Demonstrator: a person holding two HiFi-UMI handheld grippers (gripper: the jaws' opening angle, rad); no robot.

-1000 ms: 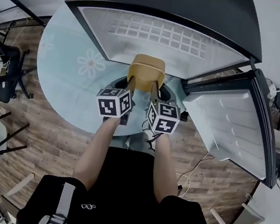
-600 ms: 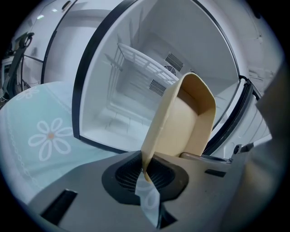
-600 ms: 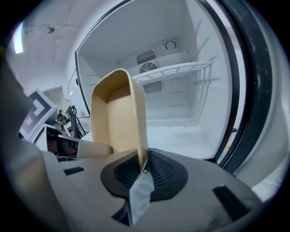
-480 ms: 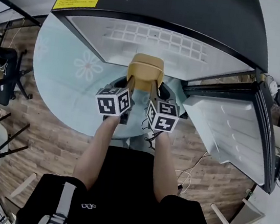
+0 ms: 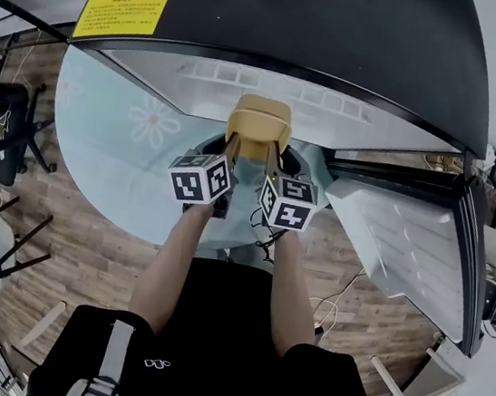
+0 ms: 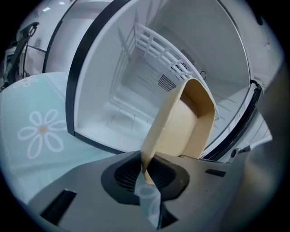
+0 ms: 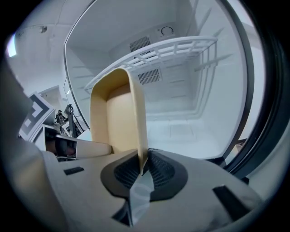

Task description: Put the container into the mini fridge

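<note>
A tan, open-topped container (image 5: 259, 121) hangs in front of the open mini fridge (image 5: 291, 25), its far end at the white opening (image 5: 200, 81). My left gripper (image 5: 233, 147) pinches the container's left wall (image 6: 161, 122). That wall is between its pads (image 6: 124, 174), and these jaws have just been opening a little. On the other side, my right gripper (image 5: 272, 157) is shut on the right wall (image 7: 138, 122), seen edge-on between its pads (image 7: 165, 172). Both gripper views look into the white fridge interior past the container.
A white wire shelf (image 6: 158, 47) (image 7: 172, 50) spans the fridge's upper part, with bare white floor (image 7: 181, 131) beneath it. The fridge door (image 5: 405, 251) stands open at the right. The fridge sits on a round table with a pale daisy-print cloth (image 5: 148, 124). Chairs (image 5: 4, 140) stand at the left.
The fridge's black top now fills more of the head view and hides most of the wire shelf. Both grippers and the container have sunk toward the opening, still side by side.
</note>
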